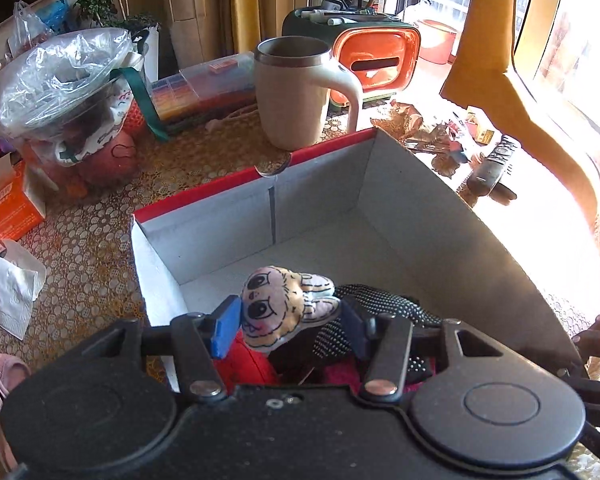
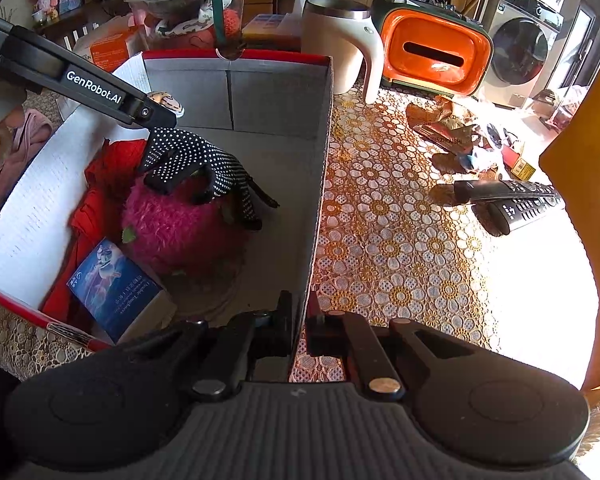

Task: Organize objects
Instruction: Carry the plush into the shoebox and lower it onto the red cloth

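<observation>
Between left gripper (image 1: 290,330) pads: plush doll (image 1: 284,306), pads just beside its sides, firm grip not confirmed, above box (image 1: 440,196) interior. Release low, onto free floor ahead. Right gripper (image 2: 299,326) clamped on box wall. Right view alone shows glove (image 2: 196,168), pink ball (image 2: 180,220).

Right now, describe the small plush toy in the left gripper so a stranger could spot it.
Find the red-rimmed cardboard box on the lace-covered table. At its near end the left gripper holds a small plush toy above a black dotted glove. It alone has a pale cartoon face with big black eyes.
</observation>
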`<state>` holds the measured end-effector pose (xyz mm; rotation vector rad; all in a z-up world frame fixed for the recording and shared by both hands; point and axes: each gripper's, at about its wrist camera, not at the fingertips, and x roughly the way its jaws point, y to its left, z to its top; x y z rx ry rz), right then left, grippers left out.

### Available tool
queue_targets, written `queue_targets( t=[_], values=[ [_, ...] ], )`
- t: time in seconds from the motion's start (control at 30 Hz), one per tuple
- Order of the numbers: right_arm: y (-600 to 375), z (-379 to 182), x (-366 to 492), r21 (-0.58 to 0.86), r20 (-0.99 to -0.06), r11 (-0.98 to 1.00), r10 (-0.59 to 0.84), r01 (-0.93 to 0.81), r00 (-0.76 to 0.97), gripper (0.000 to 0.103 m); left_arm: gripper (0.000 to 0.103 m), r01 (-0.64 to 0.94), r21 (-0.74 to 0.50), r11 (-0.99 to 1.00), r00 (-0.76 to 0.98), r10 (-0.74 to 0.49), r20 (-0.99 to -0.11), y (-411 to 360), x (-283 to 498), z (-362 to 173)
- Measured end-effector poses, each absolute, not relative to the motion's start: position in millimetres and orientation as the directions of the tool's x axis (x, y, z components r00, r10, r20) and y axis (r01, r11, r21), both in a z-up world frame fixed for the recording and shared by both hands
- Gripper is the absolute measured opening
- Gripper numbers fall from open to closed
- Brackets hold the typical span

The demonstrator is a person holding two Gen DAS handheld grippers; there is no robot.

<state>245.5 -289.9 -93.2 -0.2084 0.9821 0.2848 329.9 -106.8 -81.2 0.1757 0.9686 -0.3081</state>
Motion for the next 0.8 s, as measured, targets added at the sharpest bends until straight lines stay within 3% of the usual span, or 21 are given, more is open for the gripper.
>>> queue_targets(
  t=[0.8],
  values=[
    [-290, -94, 246, -0.042, -0.843, 0.947, 0.137, -0.318, 0.52, 0.006, 0.06, 0.335, 0.008, 0.942, 0.528, -0.18, -0.83, -106, 331, -87]
  ],
)
